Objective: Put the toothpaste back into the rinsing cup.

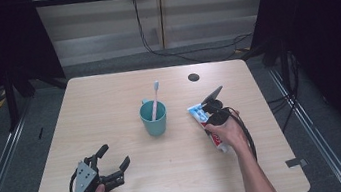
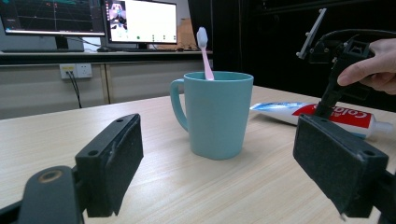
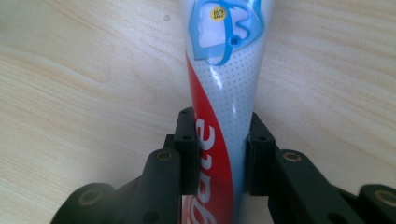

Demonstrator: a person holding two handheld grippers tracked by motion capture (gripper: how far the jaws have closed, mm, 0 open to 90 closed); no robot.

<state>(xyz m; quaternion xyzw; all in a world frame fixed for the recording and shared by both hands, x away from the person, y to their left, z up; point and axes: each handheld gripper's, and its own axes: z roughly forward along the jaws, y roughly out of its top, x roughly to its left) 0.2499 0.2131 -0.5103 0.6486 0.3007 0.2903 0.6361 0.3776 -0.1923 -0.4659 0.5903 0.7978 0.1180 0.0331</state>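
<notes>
The left gripper (image 1: 112, 165) rests at the near left of the table (image 1: 110, 109), its 2 jaws spread wide with nothing between them. Beyond it, mid-table, stands a teal mug (image 1: 154, 118) with 1 pink toothbrush (image 1: 155, 98) leaning inside it, bristle head up; its lower end is hidden by the mug wall. To the mug's right, the right gripper (image 3: 217, 154) points down at the table and its jaws are clamped across the toothpaste tube (image 3: 219, 93), which lies flat on the wood. In the high view the tube's (image 1: 207, 123) long axis runs diagonally, crimped end toward the mug and far side, cap end toward the person. The hand covers part of it there, and the brand lettering is cut off in the right gripper view.
</notes>
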